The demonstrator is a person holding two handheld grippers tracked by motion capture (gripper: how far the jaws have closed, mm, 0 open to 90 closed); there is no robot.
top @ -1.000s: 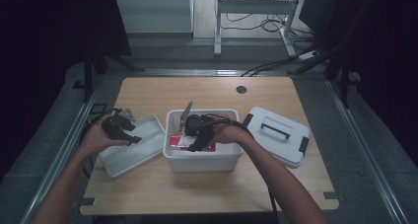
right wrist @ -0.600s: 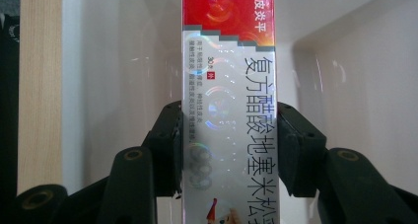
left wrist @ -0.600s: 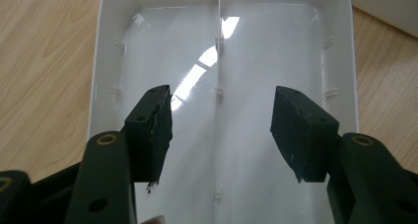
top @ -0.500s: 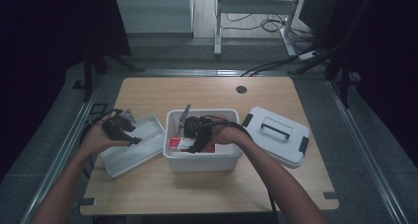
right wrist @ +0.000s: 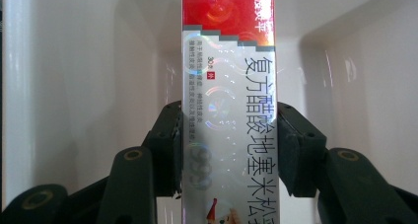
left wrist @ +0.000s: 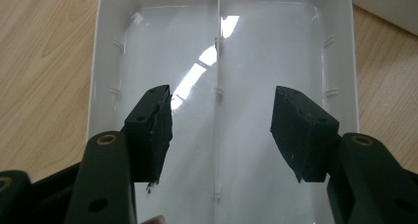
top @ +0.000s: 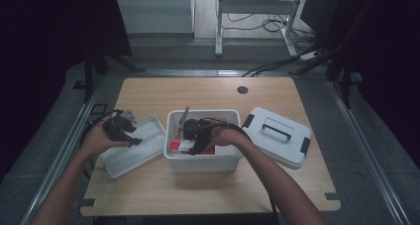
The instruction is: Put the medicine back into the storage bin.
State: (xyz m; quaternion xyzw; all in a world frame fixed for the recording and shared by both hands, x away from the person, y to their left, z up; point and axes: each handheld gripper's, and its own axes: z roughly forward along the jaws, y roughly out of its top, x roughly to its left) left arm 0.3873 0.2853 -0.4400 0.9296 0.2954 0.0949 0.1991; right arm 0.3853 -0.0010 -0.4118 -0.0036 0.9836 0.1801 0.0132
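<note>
We are gripping the carton [right wrist: 229,110] with our right gripper [right wrist: 229,150], jaws clamped on its two long sides, down inside the bin [top: 203,160]. Our left gripper [left wrist: 220,130] is hovering spread and empty over the divided tray [left wrist: 103,61]. The carton is not yet lifted out, and the lid [top: 277,136] is lying aside, so we judge most of the work is still ahead.

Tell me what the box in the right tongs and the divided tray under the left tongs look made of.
Medicine carton: seemingly thin printed cardboard with a glossy, holographic film, since rainbow rings glint over the print. Divided tray: apparently hard, glossy white plastic, judging by its sharp light reflections and moulded ribs. Right tongs are clamped on the carton; left tongs are open above the tray.
</note>
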